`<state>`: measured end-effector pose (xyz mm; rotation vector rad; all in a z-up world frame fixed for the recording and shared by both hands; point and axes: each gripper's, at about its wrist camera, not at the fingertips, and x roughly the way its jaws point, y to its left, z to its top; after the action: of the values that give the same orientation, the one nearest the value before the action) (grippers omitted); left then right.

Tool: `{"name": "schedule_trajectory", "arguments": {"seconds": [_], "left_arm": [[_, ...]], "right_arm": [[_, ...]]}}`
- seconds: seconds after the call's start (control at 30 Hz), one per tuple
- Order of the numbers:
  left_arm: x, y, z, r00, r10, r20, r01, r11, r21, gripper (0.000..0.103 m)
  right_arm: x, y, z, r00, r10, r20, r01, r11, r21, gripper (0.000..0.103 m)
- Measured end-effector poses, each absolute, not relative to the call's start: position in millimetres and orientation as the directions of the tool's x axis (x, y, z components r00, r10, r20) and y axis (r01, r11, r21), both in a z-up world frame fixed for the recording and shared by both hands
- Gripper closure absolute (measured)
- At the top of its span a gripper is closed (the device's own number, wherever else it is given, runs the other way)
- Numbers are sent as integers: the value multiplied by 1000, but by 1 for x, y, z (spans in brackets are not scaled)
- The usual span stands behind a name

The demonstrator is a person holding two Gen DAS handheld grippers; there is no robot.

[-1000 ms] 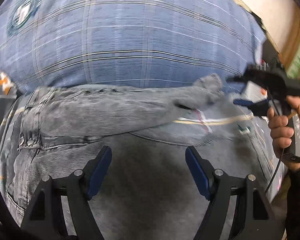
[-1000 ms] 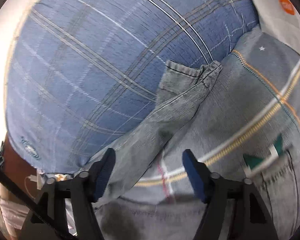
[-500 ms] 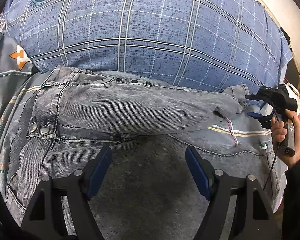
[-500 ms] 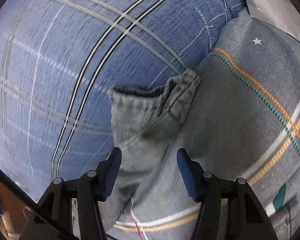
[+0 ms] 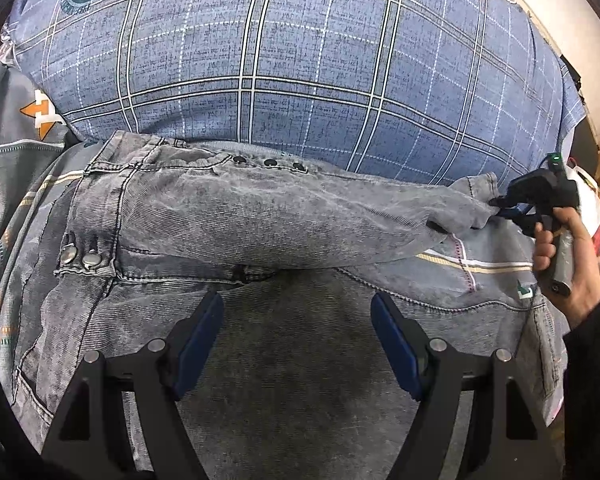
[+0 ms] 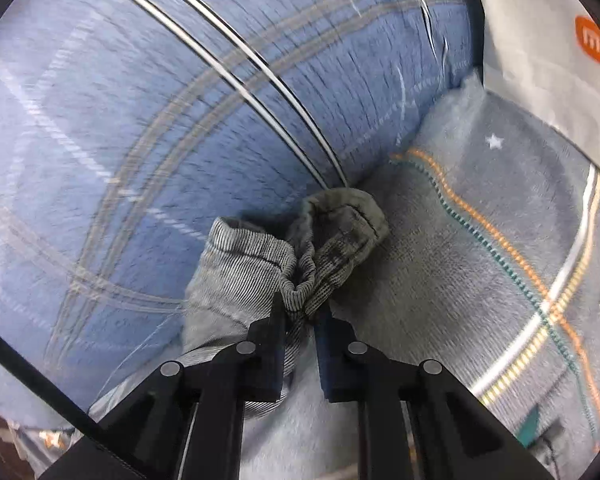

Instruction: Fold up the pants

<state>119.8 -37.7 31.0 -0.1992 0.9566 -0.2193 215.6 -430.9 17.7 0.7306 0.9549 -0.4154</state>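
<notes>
Against the blue plaid pillow [image 5: 300, 72], my right gripper [image 6: 300, 316] pinches the hem of the jeans [image 5: 260, 216], so I'd pull evenly toward the waistband while my left gripper [image 5: 296, 336] hovers wide open, empty.

The left wrist view looks forward and down over the pants [image 5: 236, 216] toward the pillow [image 5: 300, 72], fairly near; the right wrist view sits much closer. Both share the cuff [image 6: 332, 240] and pillow.
</notes>
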Motion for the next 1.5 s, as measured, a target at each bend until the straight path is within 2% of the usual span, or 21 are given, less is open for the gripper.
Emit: {"name": "schedule_trajectory", "arguments": {"seconds": [0.23, 0.33, 0.43, 0.6, 0.67, 0.73, 0.8, 0.83, 0.9, 0.93, 1.13, 1.23, 1.27, 1.3, 1.33, 1.4, 1.47, 1.5], "left_arm": [[115, -36, 39, 573, -289, -767, 107, 954, -280, 28], [113, -37, 40, 573, -298, -764, 112, 951, -287, 28], [110, -38, 42, 579, -304, -756, 120, 950, -290, 28], [105, -39, 46, 575, -340, -744, 143, 937, -318, 28], [105, -40, 44, 559, -364, -745, 154, 928, -338, 28], [105, -43, 44, 534, -398, -746, 167, 914, -369, 28], [106, -47, 47, 516, -424, -745, 169, 902, -397, 28], [108, -51, 50, 508, -432, -745, 172, 899, -404, 28], [115, -63, 57, 487, -435, -757, 179, 898, -401, 27], [121, -73, 61, 475, -438, -763, 183, 898, -401, 27], [173, -130, 54, 354, -466, -811, 152, 884, -442, 27], [209, -150, 34, 289, -441, -850, 82, 896, -437, 27], [220, -154, 26, 268, -419, -867, 57, 906, -420, 27], [230, -156, 16, 248, -387, -888, 16, 918, -396, 27], [238, -155, 8, 239, -374, -896, -29, 920, -391, 28], [250, -148, -4, 224, -375, -900, -108, 908, -405, 33], [259, -143, -6, 228, -374, -899, -142, 901, -411, 45], [263, -140, -7, 228, -372, -900, -159, 898, -411, 46]], "right_arm": [[151, -409, 82, 673, 117, -730, 503, 652, 568, 90], [104, -411, 94, 725, 161, -669, 472, 591, 654, 89], [71, -401, 98, 757, 159, -634, 434, 602, 670, 89], [1, -391, 62, 806, 187, -561, 395, 535, 747, 86], [-20, -387, 28, 782, 151, -604, 469, 495, 731, 85], [-30, -385, -3, 745, 180, -642, 534, 415, 736, 84], [-22, -387, -21, 709, 251, -659, 551, 386, 740, 75], [-19, -388, -20, 701, 243, -670, 553, 408, 726, 70], [-23, -392, -15, 718, 208, -664, 556, 401, 728, 38], [-26, -394, -12, 742, 210, -637, 535, 386, 751, 33], [-13, -405, -13, 732, 244, -636, 521, 400, 754, 32], [-12, -405, -18, 720, 274, -637, 517, 401, 756, 35], [-10, -404, -19, 708, 279, -648, 520, 414, 747, 53], [-7, -403, -20, 692, 280, -666, 528, 433, 730, 82], [-7, -404, -18, 690, 275, -669, 529, 438, 726, 88], [-12, -407, -13, 719, 274, -638, 501, 432, 750, 92], [-22, -412, 4, 781, 248, -573, 437, 439, 785, 93], [-23, -413, 11, 802, 235, -550, 411, 451, 792, 93]]}}
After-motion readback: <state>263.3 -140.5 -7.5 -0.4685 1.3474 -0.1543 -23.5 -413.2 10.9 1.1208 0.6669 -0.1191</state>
